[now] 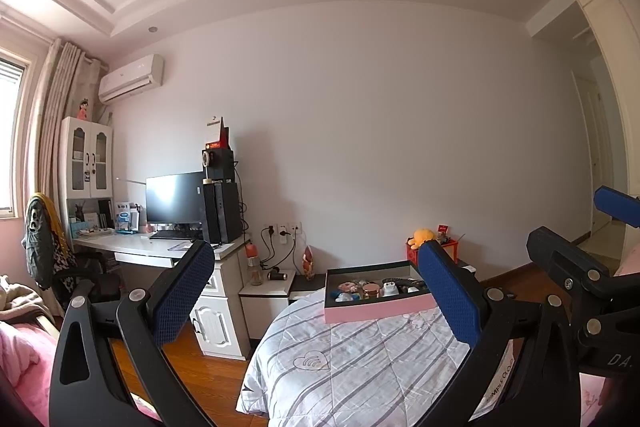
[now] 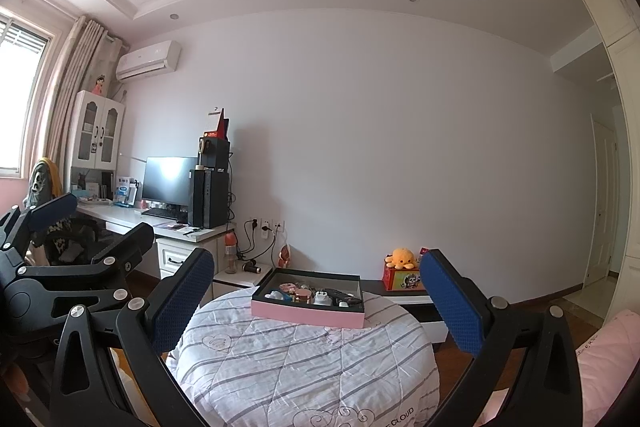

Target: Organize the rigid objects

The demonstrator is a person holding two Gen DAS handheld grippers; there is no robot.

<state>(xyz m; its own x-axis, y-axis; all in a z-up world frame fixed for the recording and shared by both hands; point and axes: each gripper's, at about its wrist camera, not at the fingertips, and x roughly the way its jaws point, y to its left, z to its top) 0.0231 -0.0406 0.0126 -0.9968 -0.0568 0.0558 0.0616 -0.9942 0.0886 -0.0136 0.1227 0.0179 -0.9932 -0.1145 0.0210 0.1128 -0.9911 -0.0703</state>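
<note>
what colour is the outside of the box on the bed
Pink outside, dark inside; the box shows best in the right wrist view.

On the black plastic body of the right gripper (image 1: 616,211), at the right edge of the left wrist view, pale raised letters read "DA."; the rest is cut off. In the right wrist view, just below the right gripper's (image 2: 316,301) spread fingers, the hem of the white quilted bedspread with grey stripes (image 2: 304,359) carries dark capitals ending in "CLOUD". The same bedspread (image 1: 360,355), behind the left gripper's right finger, shows a printed strip, too blurred to read. Labels on the desk items are illegible.
</note>
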